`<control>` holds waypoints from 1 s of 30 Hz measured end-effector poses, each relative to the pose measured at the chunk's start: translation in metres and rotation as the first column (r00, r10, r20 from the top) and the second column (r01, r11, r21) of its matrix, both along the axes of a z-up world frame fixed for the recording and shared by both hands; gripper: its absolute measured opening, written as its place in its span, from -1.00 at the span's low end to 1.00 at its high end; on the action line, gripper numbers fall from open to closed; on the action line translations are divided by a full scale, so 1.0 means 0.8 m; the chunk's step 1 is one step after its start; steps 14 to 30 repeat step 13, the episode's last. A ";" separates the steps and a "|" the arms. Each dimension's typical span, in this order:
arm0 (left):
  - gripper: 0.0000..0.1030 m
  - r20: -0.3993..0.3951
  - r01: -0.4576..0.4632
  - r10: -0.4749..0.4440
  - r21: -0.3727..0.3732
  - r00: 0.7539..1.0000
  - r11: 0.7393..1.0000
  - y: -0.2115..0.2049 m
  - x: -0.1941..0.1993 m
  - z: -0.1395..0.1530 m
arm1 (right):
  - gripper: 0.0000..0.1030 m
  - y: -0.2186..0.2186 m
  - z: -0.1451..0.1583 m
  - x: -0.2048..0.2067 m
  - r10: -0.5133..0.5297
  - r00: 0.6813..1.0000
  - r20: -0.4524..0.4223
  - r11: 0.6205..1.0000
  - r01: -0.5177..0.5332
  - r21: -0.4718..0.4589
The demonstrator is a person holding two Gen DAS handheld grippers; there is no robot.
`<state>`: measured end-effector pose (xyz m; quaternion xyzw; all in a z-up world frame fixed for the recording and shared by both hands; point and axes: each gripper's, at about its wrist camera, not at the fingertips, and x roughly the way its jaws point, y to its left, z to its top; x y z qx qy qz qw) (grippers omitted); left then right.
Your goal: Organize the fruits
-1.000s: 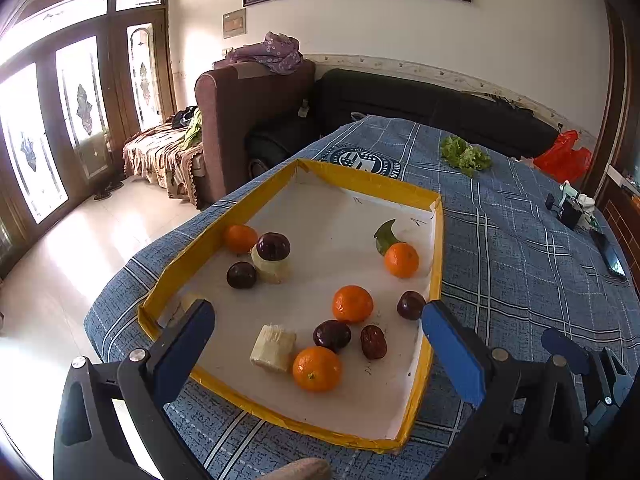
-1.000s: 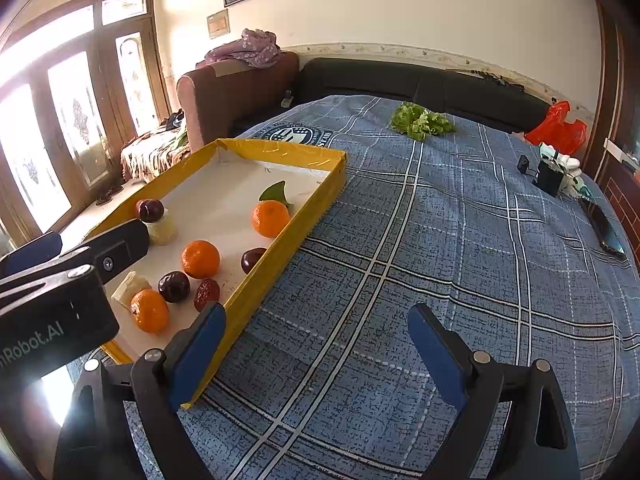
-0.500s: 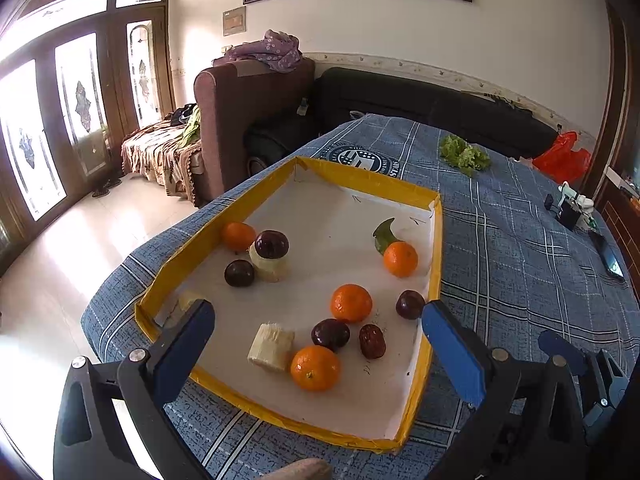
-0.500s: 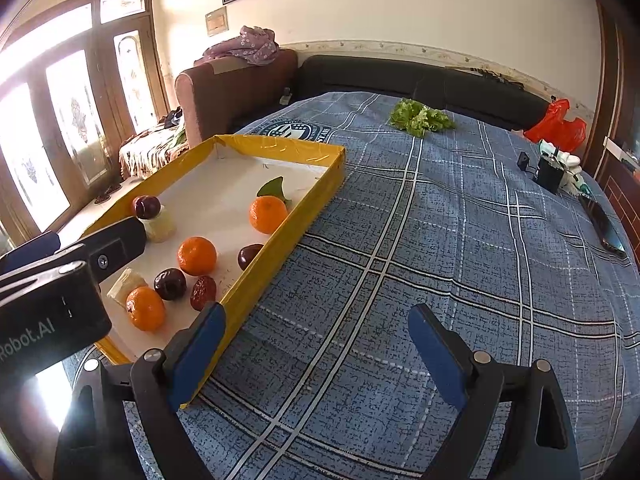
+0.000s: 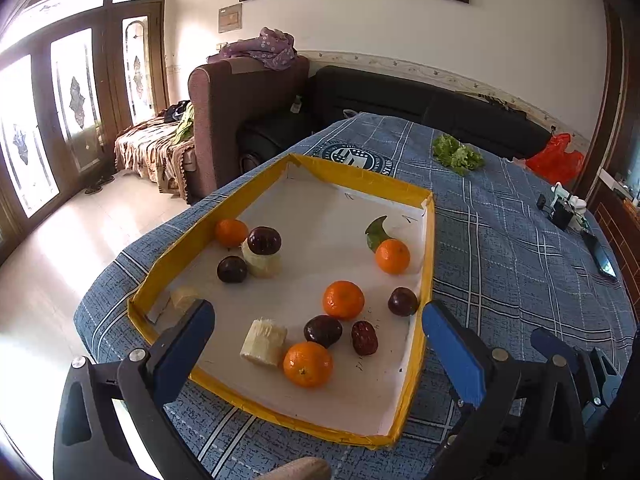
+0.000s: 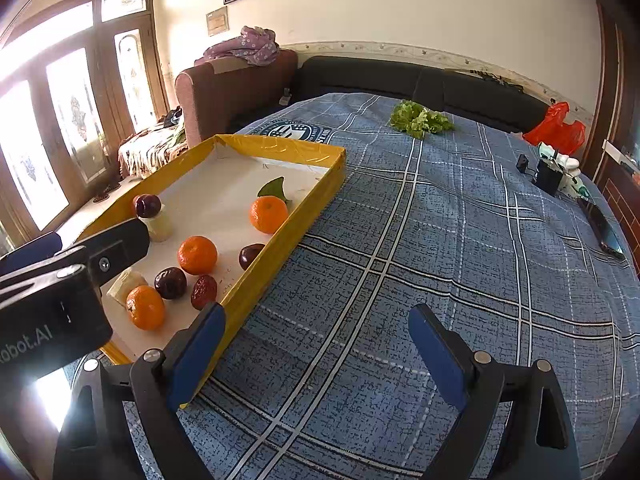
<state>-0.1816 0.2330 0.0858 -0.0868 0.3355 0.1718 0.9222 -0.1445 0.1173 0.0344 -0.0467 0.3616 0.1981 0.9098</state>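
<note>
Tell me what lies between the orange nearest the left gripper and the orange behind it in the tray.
In the left wrist view, a dark plum lies between the nearest orange and the orange behind it. A red date sits just beside the plum.

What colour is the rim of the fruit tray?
Yellow; the tray rim shows best in the left wrist view.

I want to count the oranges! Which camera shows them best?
The left wrist view: it looks straight into the tray and shows all four oranges unblocked. The right wrist view sees the tray from the side, shows only three oranges, and the left claw hides part of the tray.
</note>
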 end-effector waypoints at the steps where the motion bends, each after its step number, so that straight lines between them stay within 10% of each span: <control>1: 1.00 0.001 0.003 -0.003 -0.001 1.000 1.000 0.000 0.000 0.000 | 0.86 0.001 0.000 0.000 0.001 1.000 0.001 1.000 -0.001 -0.001; 30: 1.00 0.061 0.049 -0.053 0.059 0.997 0.997 -0.032 -0.006 0.042 | 0.86 -0.026 0.016 -0.001 -0.052 0.998 0.019 0.998 0.051 0.032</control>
